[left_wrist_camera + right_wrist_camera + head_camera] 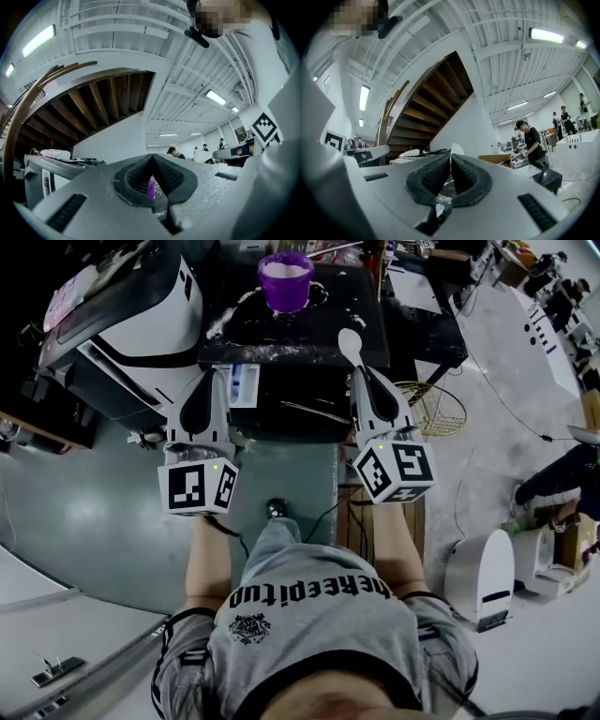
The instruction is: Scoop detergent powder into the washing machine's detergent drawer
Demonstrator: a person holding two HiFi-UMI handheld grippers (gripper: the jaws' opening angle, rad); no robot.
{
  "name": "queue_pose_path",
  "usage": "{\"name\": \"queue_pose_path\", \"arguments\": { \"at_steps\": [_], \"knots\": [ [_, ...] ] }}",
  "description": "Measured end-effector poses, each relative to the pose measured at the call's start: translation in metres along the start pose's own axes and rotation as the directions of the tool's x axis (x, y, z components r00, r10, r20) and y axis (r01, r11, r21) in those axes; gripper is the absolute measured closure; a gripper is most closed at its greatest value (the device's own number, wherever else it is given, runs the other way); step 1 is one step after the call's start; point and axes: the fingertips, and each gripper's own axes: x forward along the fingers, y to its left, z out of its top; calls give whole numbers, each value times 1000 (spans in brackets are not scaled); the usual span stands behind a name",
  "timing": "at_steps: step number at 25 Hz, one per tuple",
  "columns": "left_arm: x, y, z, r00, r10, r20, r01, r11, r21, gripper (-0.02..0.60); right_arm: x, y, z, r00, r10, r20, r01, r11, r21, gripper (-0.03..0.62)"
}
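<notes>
While the person's forearms (208, 559) stretch forward side by side, the right gripper (361, 373) pinches a white plastic spoon (349, 341) over the black tabletop's (300, 343) near edge; the left gripper's (212, 376) jaws meet, empty.

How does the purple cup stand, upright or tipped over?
Upright: the purple cup shows its open mouth upward, with white powder inside.
</notes>
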Motion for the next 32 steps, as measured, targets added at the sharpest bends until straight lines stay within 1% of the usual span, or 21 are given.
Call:
{"name": "queue_pose_path", "arguments": {
  "at_steps": [10, 23, 27, 32],
  "knots": [
    [58, 58, -23, 999, -51, -6, 51, 999, 1, 578, 77, 3, -13, 999, -49, 1, 49, 999, 10, 587],
    [101, 122, -38, 997, -77, 4, 77, 997, 0, 578, 149, 19, -22, 997, -73, 13, 72, 997, 28, 588],
    [109, 134, -45, 997, -80, 2, 80, 997, -12, 578, 158, 24, -28, 997, -76, 1, 75, 997, 25, 588],
    [118, 134, -57, 995, -102, -7, 101, 994, -38, 578, 164, 20, -33, 996, -85, -12, 86, 996, 27, 588]
  ]
}}
